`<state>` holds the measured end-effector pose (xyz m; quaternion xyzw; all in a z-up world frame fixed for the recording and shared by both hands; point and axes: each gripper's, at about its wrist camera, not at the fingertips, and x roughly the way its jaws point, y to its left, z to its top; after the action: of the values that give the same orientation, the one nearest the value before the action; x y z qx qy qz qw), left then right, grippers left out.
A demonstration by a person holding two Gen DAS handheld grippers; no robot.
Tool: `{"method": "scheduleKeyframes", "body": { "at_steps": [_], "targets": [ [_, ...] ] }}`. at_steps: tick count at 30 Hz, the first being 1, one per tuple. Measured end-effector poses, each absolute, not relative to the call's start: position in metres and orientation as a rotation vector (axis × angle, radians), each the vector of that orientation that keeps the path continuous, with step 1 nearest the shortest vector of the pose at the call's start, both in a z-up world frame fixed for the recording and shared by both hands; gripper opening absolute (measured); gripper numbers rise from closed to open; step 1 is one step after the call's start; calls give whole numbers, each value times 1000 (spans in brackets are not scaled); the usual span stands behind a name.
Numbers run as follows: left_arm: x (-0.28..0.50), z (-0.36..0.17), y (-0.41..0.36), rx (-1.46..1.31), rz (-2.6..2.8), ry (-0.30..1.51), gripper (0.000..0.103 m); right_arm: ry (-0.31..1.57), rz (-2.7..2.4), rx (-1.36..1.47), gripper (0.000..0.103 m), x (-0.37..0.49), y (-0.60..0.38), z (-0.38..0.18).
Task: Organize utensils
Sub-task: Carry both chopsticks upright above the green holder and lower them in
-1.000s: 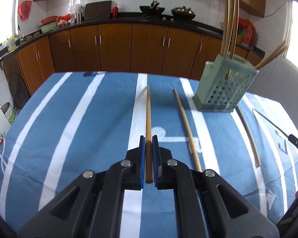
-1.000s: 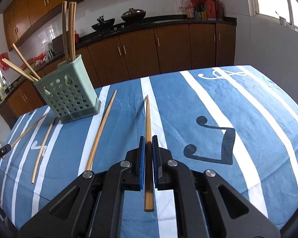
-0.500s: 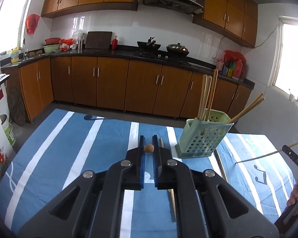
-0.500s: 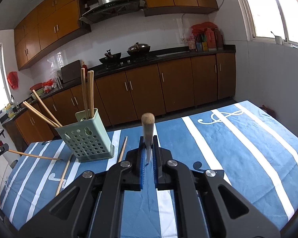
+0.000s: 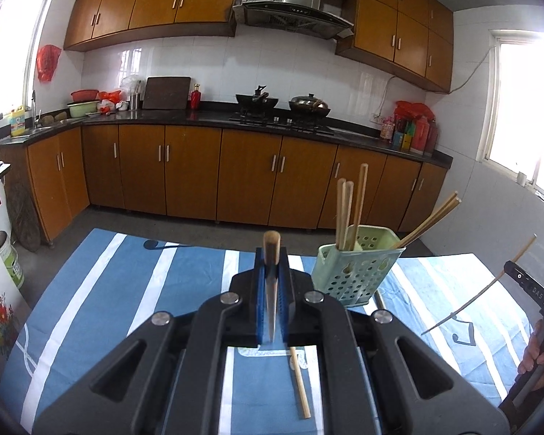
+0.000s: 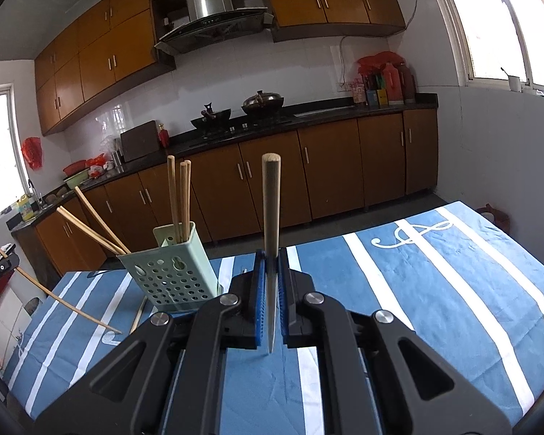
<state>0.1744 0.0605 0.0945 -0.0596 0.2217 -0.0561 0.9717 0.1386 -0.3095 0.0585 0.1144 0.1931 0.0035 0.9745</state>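
My left gripper (image 5: pixel 271 264) is shut on a wooden chopstick (image 5: pixel 271 253) and holds it upright above the table. My right gripper (image 6: pixel 271 268) is shut on another chopstick (image 6: pixel 271 210), also upright. A pale green perforated utensil holder (image 5: pixel 357 268) holds several chopsticks and stands right of the left gripper; in the right wrist view the holder (image 6: pixel 168 275) is to the left. One loose chopstick (image 5: pixel 299 384) lies on the blue striped cloth (image 5: pixel 101 290). The other gripper's chopstick shows in each view (image 5: pixel 482 290) (image 6: pixel 65 301).
Another loose chopstick (image 6: pixel 138 313) lies beside the holder. Brown kitchen cabinets (image 5: pixel 185 177) and a counter with woks (image 5: pixel 283 103) stand beyond the table's far edge. The cloth's right edge (image 6: pixel 540 268) drops off near the tiled wall.
Both grippers have lifted their chopsticks off the cloth and tilted them upright. The views have swung up from the table toward the kitchen.
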Motion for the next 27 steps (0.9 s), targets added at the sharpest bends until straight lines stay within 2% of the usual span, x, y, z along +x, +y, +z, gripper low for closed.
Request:
{"method": "scheduleKeyframes", "body": {
  "at_steps": [7,16,27],
  "targets": [
    [172,127,45,-151,-178,396,8,319,116,287,7,138,-298,92],
    [195,191,2,-191,-215,244,8,163,212,288,7,150,-266,145],
    [234,215,-33,-203,-132,91,8,120,190,282,7,198,-254,149]
  ]
}}
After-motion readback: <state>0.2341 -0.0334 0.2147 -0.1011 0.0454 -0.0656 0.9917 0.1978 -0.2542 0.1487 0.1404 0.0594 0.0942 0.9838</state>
